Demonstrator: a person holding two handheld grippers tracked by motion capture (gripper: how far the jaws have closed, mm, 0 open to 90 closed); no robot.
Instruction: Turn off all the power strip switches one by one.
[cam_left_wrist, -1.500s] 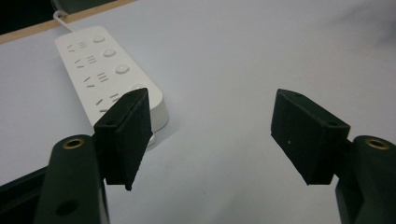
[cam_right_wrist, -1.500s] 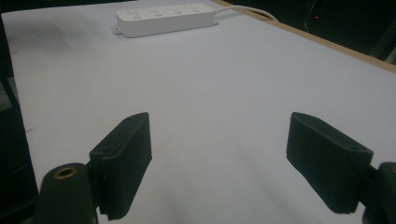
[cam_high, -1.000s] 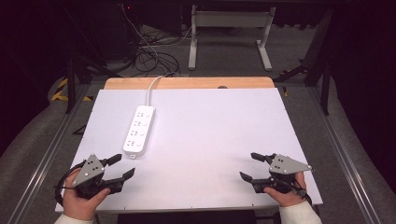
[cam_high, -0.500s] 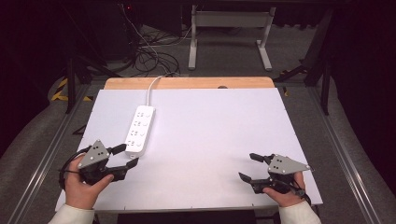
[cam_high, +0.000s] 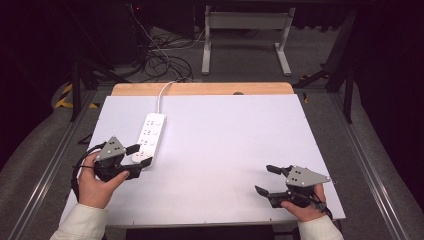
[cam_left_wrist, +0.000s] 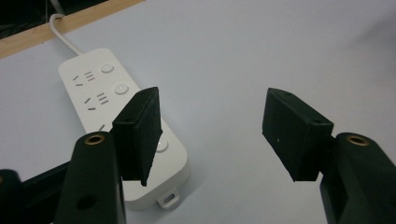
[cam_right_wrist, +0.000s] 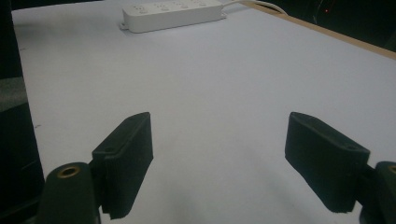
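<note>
Hovering just beside the white power strip's (cam_high: 149, 138) near end, the left gripper (cam_high: 139, 155) has its jaws spread, closing slightly around nothing, while the right gripper (cam_high: 266, 179) rests wide open on the white table (cam_high: 225, 145).

Power strip (cam_high: 150, 137) on table (cam_high: 230, 150) (left side) — lengthwise.

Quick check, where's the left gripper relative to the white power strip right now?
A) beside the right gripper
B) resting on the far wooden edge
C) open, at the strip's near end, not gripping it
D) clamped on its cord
C: the left gripper sits at the near end of the power strip with its jaws apart; in the left gripper view nothing lies between them but bare table.
</note>
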